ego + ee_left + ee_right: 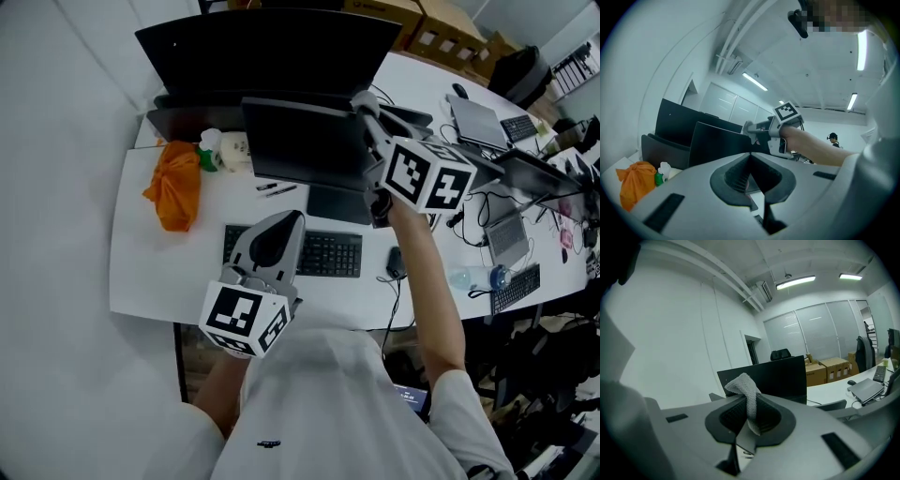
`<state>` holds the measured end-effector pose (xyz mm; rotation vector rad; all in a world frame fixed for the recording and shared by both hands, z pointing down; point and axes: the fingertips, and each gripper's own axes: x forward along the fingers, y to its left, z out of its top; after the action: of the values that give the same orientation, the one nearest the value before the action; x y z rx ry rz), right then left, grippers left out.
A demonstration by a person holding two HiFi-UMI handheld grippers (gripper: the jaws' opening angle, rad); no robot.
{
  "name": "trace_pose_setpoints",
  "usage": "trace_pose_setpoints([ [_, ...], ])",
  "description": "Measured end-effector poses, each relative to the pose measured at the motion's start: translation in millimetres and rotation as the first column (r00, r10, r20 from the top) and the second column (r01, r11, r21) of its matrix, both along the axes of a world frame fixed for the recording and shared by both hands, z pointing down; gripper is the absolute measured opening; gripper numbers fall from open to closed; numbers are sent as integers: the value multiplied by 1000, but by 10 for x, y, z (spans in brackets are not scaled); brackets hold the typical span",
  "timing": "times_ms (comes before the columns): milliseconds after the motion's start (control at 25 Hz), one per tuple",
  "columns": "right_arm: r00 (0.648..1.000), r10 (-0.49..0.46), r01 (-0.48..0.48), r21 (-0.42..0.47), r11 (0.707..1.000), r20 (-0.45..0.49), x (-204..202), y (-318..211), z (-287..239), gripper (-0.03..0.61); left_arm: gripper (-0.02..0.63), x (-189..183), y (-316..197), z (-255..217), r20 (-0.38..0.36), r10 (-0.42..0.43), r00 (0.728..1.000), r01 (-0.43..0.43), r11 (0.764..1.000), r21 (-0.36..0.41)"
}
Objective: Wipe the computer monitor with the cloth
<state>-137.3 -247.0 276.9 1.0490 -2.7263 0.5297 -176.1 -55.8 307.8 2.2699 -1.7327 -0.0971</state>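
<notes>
- Right gripper (370,120): jaws clamped on a grey knitted cloth (746,392). A short tuft stands above the jaw tips and a tail hangs between the pads. The pinch is near the middle of the fabric, probably so that a free fold can meet the glass ahead of the hard jaws.
- Position of the right gripper: raised at the upper right corner of the front monitor (305,141), with the arm stretched over the desk (141,244). A top corner looks like a sensible place to begin downward or sideways strokes. Whether the cloth touches the screen cannot be told.
- Cloth in the head view: a pale scrap at the gripper tips (363,100), just beside the monitor's top edge.
- Left gripper (750,157): jaws closed together with nothing between them. It hangs low over the keyboard (328,255), near the person's body (apparently parked clear of the wiping arm and not bracing the screen).
- Rear monitor (272,52): larger, directly behind the front one. The close spacing leaves little room past the top edge.
- Orange bag (175,187) and mouse (396,262): on either side of the work area, well apart from the cloth.
</notes>
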Motion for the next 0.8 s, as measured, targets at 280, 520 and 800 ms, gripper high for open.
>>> trace_pose_setpoints([
  [280,999,-49,49,-19,999,1,-380,98,50,38,18,-245,87,19,-3,-45,999,45,999,-7],
  [520,996,-95,95,-12,995,4,-770,178,21,38,18,-465,169,70,-11,-85,996,84,996,-18],
  [800,989,-144,145,-15,989,23,-1229,309,3,38,18,-673,263,121,-23,-131,991,130,991,-31],
])
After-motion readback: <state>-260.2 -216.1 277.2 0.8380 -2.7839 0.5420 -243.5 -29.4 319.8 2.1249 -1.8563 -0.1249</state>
